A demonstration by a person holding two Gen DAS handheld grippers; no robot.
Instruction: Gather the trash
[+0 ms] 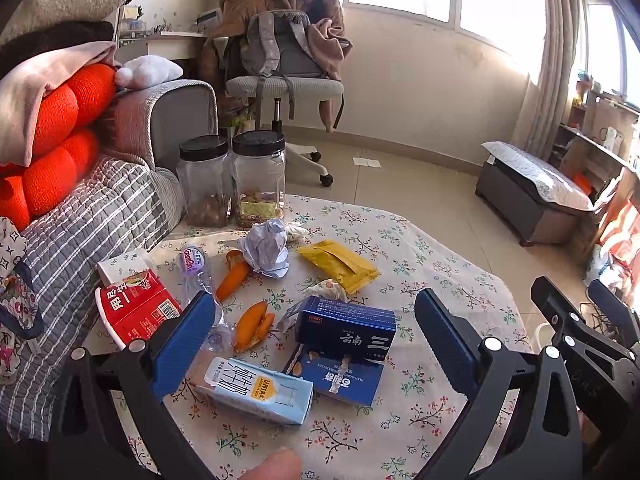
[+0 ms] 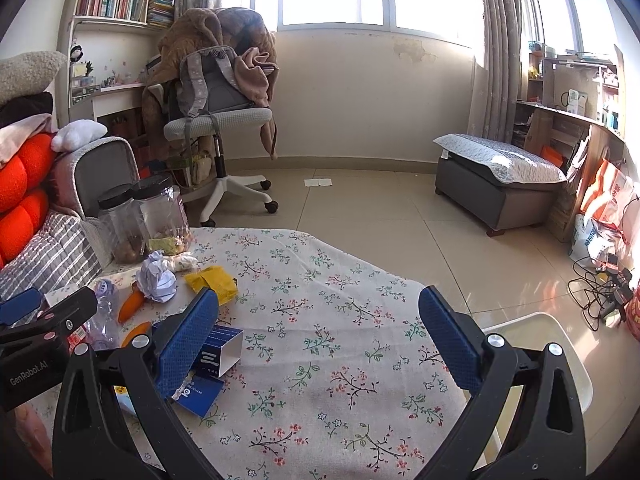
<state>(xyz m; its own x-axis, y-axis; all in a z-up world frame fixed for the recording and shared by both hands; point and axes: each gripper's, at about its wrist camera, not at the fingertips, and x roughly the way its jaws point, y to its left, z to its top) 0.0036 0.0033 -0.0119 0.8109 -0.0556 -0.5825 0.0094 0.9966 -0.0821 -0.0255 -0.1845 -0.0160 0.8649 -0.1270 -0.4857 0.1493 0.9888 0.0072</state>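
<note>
Two grippers hang over the flowered tablecloth [image 1: 440, 280], both with fingers spread wide and nothing between them. The left gripper [image 1: 316, 340] sits above the litter; the right gripper [image 2: 320, 336] hovers over bare cloth, with a white bin [image 2: 560, 344] just past the table edge on its side.

Nearest the left gripper lies a pale blue drink carton [image 1: 256, 392] with a yellow label, touching a flat blue packet [image 1: 340, 376] on which a dark blue box [image 1: 348, 328] printed with white Chinese characters rests. To the left sits a red noodle cup [image 1: 136, 308], also lettered in Chinese. Beyond are orange peel pieces [image 1: 254, 324], a crushed clear bottle [image 1: 196, 272] with a purple label too distorted to read reliably, crumpled paper [image 1: 268, 248] and a yellow sachet [image 1: 340, 266]. Farthest stand two black-lidded jars [image 1: 232, 180], still holding food.

As a judgement: the box could slide off when squeezed, the carton may drip, and a careless sweep might knock the jars, which are probably not trash. The left gripper's body reads "GenRobot.AI".
</note>
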